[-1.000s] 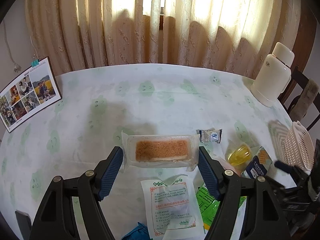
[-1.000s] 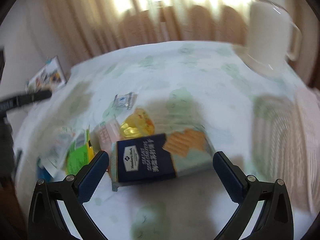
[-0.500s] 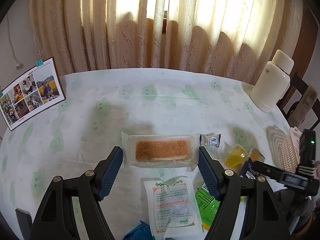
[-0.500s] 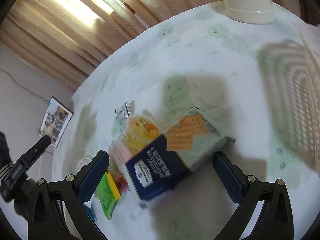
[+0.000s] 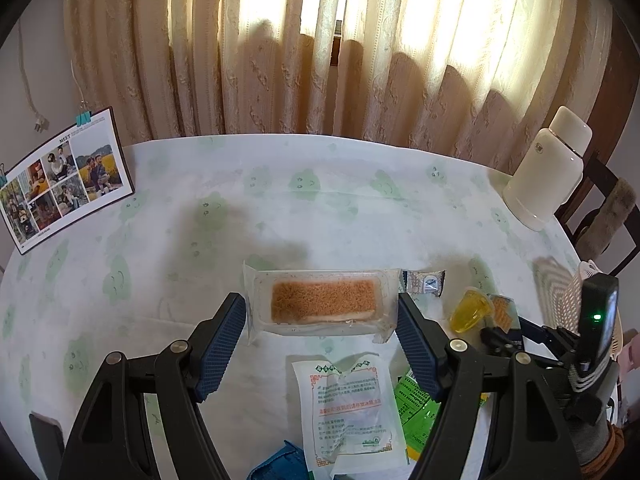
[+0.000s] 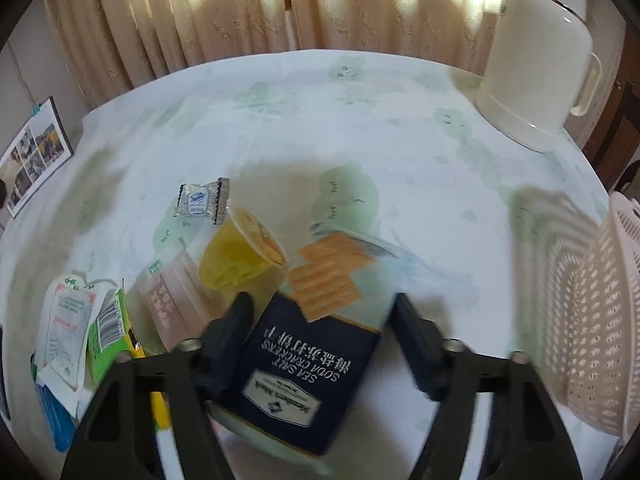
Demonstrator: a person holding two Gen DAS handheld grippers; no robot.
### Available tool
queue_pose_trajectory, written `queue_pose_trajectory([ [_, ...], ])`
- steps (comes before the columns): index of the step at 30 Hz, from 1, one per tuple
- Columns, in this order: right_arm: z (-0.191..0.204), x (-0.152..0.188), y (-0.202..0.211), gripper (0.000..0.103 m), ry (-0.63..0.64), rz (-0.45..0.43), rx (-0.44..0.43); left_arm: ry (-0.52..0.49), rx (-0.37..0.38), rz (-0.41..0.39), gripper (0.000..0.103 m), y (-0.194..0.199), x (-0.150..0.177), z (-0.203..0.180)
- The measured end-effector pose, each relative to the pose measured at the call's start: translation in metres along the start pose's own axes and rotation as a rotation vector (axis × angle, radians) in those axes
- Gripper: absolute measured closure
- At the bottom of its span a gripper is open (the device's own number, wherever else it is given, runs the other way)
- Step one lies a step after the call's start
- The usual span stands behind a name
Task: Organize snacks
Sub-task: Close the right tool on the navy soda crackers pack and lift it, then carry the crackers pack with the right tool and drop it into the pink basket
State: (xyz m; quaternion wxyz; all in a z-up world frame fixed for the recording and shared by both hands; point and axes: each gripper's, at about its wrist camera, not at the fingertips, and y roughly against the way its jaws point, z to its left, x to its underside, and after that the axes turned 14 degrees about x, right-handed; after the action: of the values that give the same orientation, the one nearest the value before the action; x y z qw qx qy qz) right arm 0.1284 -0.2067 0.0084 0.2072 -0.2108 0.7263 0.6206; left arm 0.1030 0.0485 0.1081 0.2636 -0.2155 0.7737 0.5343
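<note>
A clear-wrapped brown cake point(image 5: 324, 306) lies crosswise between the fingertips of my left gripper point(image 5: 320, 320). The blue pads point(image 5: 220, 344) lie against its two short ends, and I cannot tell whether it rests on the cloth. In the right wrist view a dark blue and pale green soda cracker pack point(image 6: 312, 360) sits between the jaws of my right gripper point(image 6: 322, 308). Those jaws are closing, with both pads at the pack's long sides. A yellow jelly cup point(image 6: 236, 260) lies tipped just beyond the pack. A small silver candy point(image 6: 200, 200) lies farther out.
A white packet point(image 5: 348, 400), a green packet point(image 5: 416, 404) and a blue one point(image 5: 280, 464) lie near the table's front. A pink pack point(image 6: 164, 300) lies beside the jelly cup. A pale slotted basket point(image 6: 600, 300) stands at the right and a cream jug point(image 6: 536, 64) behind it. A photo board point(image 5: 64, 180) leans far left.
My right gripper's jaws have narrowed from wide open onto the cracker pack, and that hand has swung over it. The left gripper and the cake look unchanged.
</note>
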Motion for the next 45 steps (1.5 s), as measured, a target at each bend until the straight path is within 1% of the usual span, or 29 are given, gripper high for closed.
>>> queue_pose_trajectory([
  [1,-0.005,0.002,0.002,0.048,-0.012,0.001,-0.012,0.0,0.001,-0.002,0.032,0.0,0.0,0.001],
  [3,-0.013,0.006,0.005,0.052,-0.031,0.0,-0.032,-0.004,0.0,0.0,0.032,-0.001,0.001,0.0],
  [8,-0.026,0.019,0.017,0.052,-0.048,-0.028,-0.027,-0.016,-0.002,0.005,0.032,-0.004,0.004,-0.005],
  [11,-0.032,0.026,0.029,0.052,-0.064,-0.059,-0.052,-0.024,-0.001,0.002,0.032,-0.003,0.005,-0.009],
  [20,-0.051,0.027,0.072,0.052,-0.114,-0.161,-0.09,-0.061,0.012,-0.01,0.032,0.003,0.011,-0.028],
  [25,-0.074,0.028,0.092,0.052,-0.172,-0.215,-0.093,-0.088,0.021,-0.011,0.032,0.004,0.015,-0.041],
  [30,-0.109,0.024,0.108,0.052,-0.251,-0.277,-0.049,-0.112,0.038,-0.011,0.032,0.006,0.019,-0.054],
  [34,-0.139,0.023,0.112,0.052,-0.319,-0.305,-0.002,-0.134,0.046,-0.014,0.032,0.008,0.02,-0.069],
  [37,-0.162,0.024,0.11,0.052,-0.362,-0.321,0.06,-0.15,0.054,-0.014,0.032,0.009,0.022,-0.079],
  [41,-0.185,0.027,0.1,0.052,-0.407,-0.317,0.103,-0.167,0.06,-0.015,0.032,0.009,0.023,-0.092],
  [45,-0.204,0.028,0.08,0.052,-0.433,-0.293,0.153,-0.183,0.064,-0.014,0.032,0.009,0.023,-0.108],
])
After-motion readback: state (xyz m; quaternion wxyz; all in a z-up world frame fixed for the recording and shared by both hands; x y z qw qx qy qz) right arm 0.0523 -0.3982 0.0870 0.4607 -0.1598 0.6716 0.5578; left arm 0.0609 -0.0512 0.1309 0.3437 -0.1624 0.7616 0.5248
